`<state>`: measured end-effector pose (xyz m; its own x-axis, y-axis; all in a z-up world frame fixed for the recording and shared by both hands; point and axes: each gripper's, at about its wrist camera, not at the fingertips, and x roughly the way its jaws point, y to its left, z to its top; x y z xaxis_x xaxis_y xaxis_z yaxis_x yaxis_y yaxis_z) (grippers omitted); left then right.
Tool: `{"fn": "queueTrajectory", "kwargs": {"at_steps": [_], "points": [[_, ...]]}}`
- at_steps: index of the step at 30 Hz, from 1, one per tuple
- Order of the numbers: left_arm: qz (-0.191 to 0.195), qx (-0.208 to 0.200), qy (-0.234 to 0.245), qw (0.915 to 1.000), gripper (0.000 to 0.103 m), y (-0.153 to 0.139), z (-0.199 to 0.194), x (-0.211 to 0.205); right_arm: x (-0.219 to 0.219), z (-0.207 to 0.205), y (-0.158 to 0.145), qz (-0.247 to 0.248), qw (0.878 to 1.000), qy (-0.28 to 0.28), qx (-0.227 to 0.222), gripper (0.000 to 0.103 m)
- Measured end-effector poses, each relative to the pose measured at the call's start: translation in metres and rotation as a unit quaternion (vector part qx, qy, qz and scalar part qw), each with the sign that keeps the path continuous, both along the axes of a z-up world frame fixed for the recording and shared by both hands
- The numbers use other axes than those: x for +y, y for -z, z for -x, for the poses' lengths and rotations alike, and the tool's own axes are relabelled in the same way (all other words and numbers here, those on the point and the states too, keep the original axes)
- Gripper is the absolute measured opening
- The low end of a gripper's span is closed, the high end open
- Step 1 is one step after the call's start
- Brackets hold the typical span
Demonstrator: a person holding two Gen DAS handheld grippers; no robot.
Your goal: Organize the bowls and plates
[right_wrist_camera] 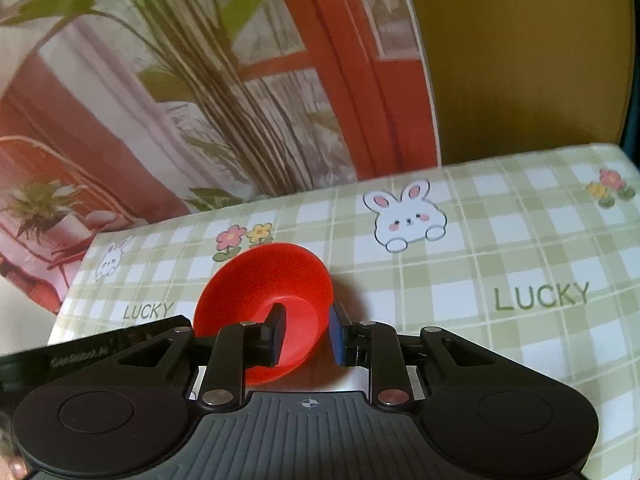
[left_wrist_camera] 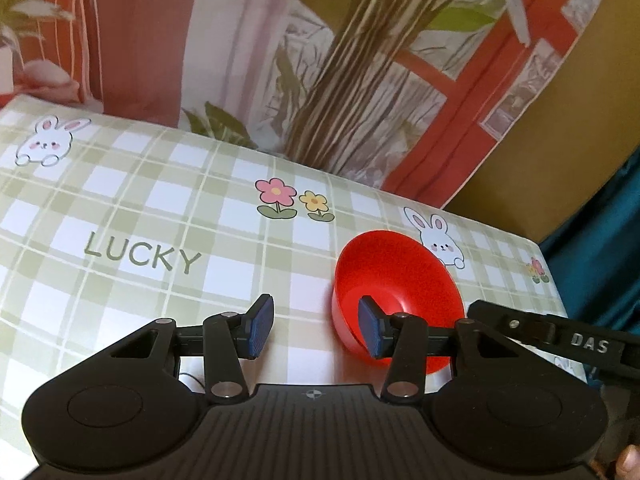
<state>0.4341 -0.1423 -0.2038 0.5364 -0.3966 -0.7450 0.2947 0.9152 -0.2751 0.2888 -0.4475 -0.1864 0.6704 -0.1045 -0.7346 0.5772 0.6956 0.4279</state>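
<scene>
Red bowl point(right_wrist_camera: 266, 300) sits tilted near the tabletop's point(right_wrist_camera: 500, 240) far edge, its rim between the right gripper's point(right_wrist_camera: 306, 332) fingers, which are easing open. Left gripper point(left_wrist_camera: 316, 328) hangs half open, holding nothing.

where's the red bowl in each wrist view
Left wrist: red bowl sits lower right of centre, with the left gripper's right finger in front of it.
Right wrist: the bowl is at lower centre, its wall between the right gripper's fingers.
Shared landmark: the pink and yellow flower print behind it.
</scene>
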Motion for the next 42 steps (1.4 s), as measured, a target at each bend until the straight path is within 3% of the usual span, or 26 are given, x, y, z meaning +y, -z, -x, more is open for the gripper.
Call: {"fn": "queueTrajectory", "kwargs": {"at_steps": [13,15,17,19,26,42], "points": [[0.016,0.026,0.01,0.9995,0.046,0.017,-0.022,-0.013,-0.012,-0.018,0.018,-0.031,0.999,0.018,0.02,0.021],[0.016,0.024,0.015,0.9995,0.037,0.019,-0.024,-0.015,-0.014,-0.019,0.02,-0.033,0.999,0.021,0.022,0.019],[0.007,0.023,0.019,0.9995,0.017,0.021,-0.024,-0.019,-0.014,-0.018,0.022,-0.036,0.999,0.023,0.022,0.015],[0.009,0.022,0.026,0.9994,0.009,0.023,-0.023,-0.02,-0.014,-0.017,0.023,-0.038,0.999,0.023,0.02,0.009],[0.0,0.009,0.033,0.9994,0.009,0.015,-0.009,-0.019,-0.007,-0.007,0.013,-0.04,0.999,0.027,0.004,0.007],[-0.031,-0.042,0.037,0.998,0.009,-0.044,0.065,-0.018,0.036,0.057,-0.038,-0.028,0.998,0.032,-0.039,0.007]]}}
